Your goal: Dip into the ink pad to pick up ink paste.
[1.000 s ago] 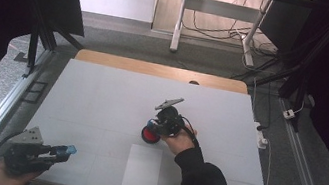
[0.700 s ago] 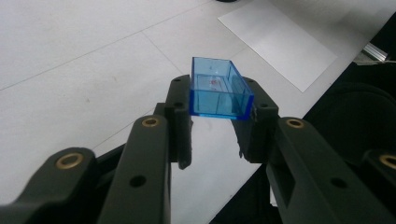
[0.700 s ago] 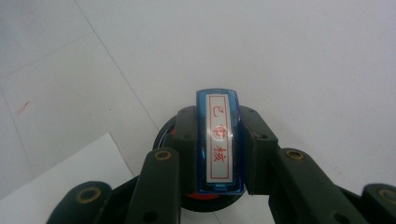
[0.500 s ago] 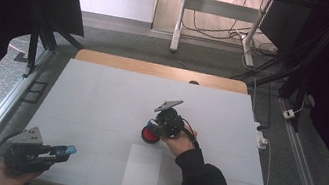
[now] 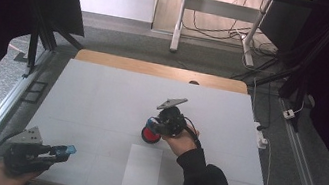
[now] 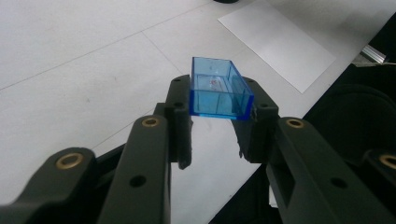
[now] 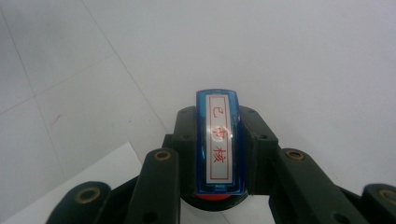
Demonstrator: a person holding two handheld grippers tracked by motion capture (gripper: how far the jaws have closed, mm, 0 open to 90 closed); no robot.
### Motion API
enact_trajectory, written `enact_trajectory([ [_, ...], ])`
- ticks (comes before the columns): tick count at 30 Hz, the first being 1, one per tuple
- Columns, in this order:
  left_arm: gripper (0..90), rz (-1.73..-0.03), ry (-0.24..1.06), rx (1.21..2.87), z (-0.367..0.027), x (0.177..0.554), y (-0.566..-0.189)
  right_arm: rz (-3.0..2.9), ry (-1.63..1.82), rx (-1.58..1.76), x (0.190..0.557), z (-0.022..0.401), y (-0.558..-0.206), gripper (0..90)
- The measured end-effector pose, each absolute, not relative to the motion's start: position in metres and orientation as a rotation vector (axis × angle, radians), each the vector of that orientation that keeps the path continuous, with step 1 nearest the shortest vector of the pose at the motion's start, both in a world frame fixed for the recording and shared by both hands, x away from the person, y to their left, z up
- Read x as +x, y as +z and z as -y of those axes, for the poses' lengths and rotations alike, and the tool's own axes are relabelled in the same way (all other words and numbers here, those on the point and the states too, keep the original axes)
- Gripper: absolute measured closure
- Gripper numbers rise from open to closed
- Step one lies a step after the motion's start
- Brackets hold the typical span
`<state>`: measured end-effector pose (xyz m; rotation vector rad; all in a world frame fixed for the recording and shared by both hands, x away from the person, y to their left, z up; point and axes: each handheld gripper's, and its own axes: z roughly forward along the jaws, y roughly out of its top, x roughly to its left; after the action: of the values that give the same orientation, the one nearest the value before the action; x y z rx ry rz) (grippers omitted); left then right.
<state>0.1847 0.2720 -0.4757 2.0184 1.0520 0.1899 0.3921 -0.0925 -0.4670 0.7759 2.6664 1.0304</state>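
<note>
My left gripper [image 5: 63,150] rests at the table's near left corner, shut on a clear blue rectangular cap [image 6: 219,91] held across its open side; the cap [image 5: 70,149] sticks out past the fingertips. Mid-table, my right gripper [image 5: 156,126] is shut on a blue stamp [image 7: 218,140] whose white label carries red characters. A red round piece [image 5: 149,135] sits at the stamp's lower end, close to the tabletop; it peeks out under the stamp [image 7: 215,197]. A white paper sheet [image 5: 142,169] lies just in front of the right gripper.
The white table [image 5: 101,97] has a wooden strip [image 5: 156,69] along its far edge and metal rails on both sides. A cable and a small plug [image 5: 261,139] lie off its right edge. Dark curtains and stand legs surround the table.
</note>
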Motion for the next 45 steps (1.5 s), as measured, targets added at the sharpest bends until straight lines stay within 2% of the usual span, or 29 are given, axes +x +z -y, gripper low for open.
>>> enact_trajectory([
  [20, 68.7, -1.052, 0.188, 2.018, -0.272, 0.185, -0.476, -2.708, 0.955, 0.771, 0.393, 0.086, -0.482, 71.4],
  [27, 68.7, -1.053, 0.187, 2.02, -0.272, 0.185, -0.476, -2.667, 0.835, 0.664, 0.381, 0.072, -0.481, 71.5],
  [40, 68.7, -1.058, 0.182, 2.016, -0.272, 0.185, -0.476, -2.722, 1.021, 0.84, 0.398, 0.092, -0.486, 71.6],
  [45, 68.7, -1.058, 0.176, 2.016, -0.272, 0.186, -0.476, -2.705, 1.001, 0.811, 0.394, 0.089, -0.485, 71.6],
])
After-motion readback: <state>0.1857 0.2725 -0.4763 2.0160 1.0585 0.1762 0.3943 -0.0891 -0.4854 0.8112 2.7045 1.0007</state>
